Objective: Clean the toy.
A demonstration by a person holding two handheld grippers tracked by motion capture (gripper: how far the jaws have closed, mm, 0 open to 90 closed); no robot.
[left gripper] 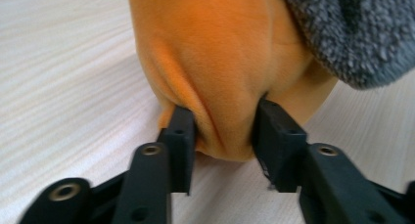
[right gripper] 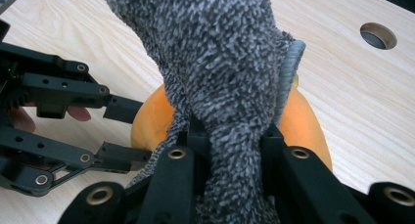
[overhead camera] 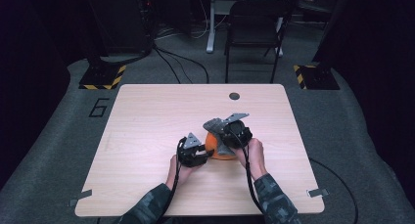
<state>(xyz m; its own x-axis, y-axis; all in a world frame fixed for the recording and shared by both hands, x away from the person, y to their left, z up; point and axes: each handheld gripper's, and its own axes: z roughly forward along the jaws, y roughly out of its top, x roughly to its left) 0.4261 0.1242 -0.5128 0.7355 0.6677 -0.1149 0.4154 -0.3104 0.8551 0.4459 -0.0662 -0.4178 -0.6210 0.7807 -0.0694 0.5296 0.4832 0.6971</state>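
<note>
Tongs — two: left tongs (left gripper: 222, 141) pinch one orange cloth (left gripper: 220, 62), right tongs (right gripper: 230, 158) clamp one grey cloth (right gripper: 220, 62).

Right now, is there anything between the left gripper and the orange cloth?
No, nothing is in the way. A fold of the orange cloth already sits between the jaws of the left gripper, with both pads against it. The grey fuzzy cloth is held by the right gripper, above the orange cloth.
</note>
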